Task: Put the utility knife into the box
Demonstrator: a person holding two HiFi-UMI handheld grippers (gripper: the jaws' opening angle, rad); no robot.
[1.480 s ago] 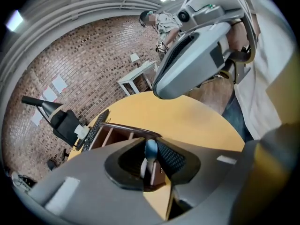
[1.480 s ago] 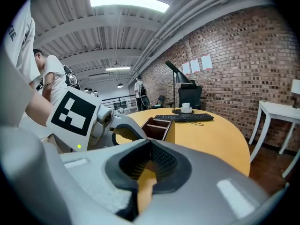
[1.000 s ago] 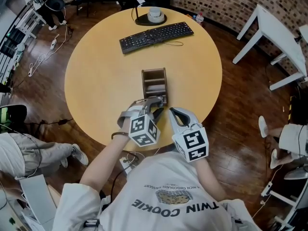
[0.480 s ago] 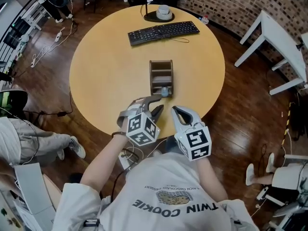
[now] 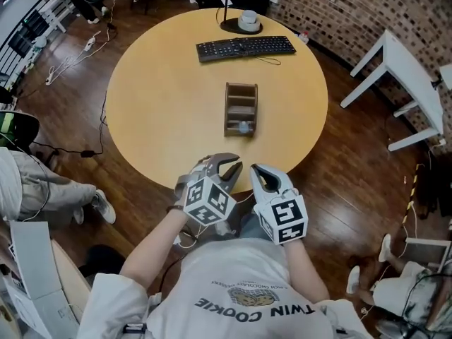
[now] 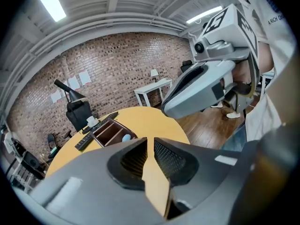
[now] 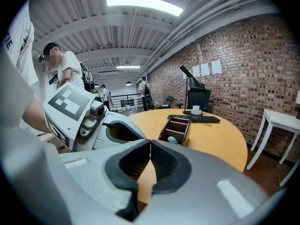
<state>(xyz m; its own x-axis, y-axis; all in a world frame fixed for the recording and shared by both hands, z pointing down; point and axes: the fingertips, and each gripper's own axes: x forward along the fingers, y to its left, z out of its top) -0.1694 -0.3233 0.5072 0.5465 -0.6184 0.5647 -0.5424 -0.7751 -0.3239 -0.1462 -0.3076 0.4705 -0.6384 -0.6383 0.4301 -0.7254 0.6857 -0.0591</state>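
Observation:
The brown wooden box [image 5: 241,109] stands in the middle of the round table, with divided compartments. A light blue end of the utility knife [image 5: 244,126] sticks out of its nearest compartment. The box [image 6: 110,132] and the knife [image 6: 125,138] also show in the left gripper view, and the box [image 7: 177,125] and the knife [image 7: 172,138] in the right gripper view. My left gripper [image 5: 233,167] hovers at the near table edge, apart from the box; its jaws are closing to a narrow gap with nothing between them [image 6: 146,142]. My right gripper [image 5: 256,169] is beside it, shut and empty [image 7: 150,144].
A black keyboard [image 5: 246,46] and a cup on a dark round base [image 5: 248,21] sit at the table's far side. A white table [image 5: 402,69] stands to the right on the wooden floor. A seated person's legs [image 5: 42,189] are at the left.
Both grippers have drawn back from the box to the near table edge. The left jaws, wide at the box before, have narrowed. The knife's blue end now shows in the box.

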